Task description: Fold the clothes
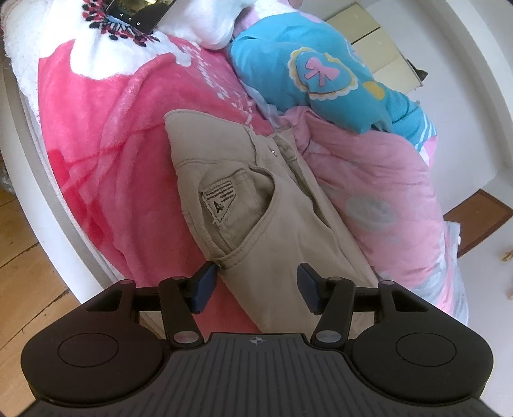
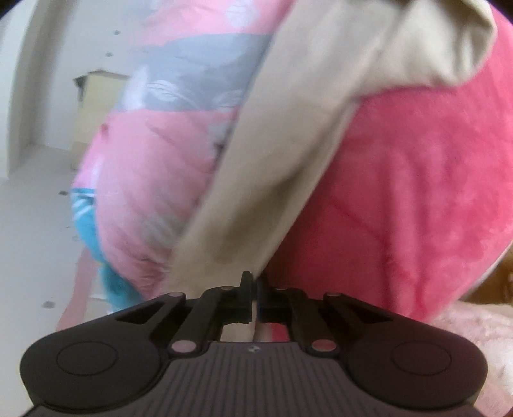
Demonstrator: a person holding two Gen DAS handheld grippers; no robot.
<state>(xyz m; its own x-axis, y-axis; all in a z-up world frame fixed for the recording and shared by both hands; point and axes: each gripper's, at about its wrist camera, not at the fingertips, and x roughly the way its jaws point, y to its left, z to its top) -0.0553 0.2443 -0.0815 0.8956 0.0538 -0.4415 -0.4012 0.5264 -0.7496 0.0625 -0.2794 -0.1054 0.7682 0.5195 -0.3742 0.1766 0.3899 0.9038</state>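
Khaki trousers point(image 1: 256, 205) lie on a bright pink fleece blanket point(image 1: 105, 134), waist end away from me, with a front pocket and a sewn label facing up. My left gripper point(image 1: 256, 285) stands open low over them; the cloth passes between its blue pads point(image 1: 205, 282), which do not press on it. In the right wrist view a trouser leg point(image 2: 288, 138) runs from the upper right down to my right gripper point(image 2: 256, 282). Its jaws are shut with the corner of the leg's hem pinched at their tips. That view is blurred.
A pale pink quilt point(image 1: 378, 192) with grey flowers lies against the trousers' right side. A blue garment point(image 1: 304, 64) with a bow patch sits behind it. A phone point(image 1: 138, 12) rests at the far end. The white bed edge point(image 1: 38, 179) and wooden floor point(image 1: 19, 256) are left.
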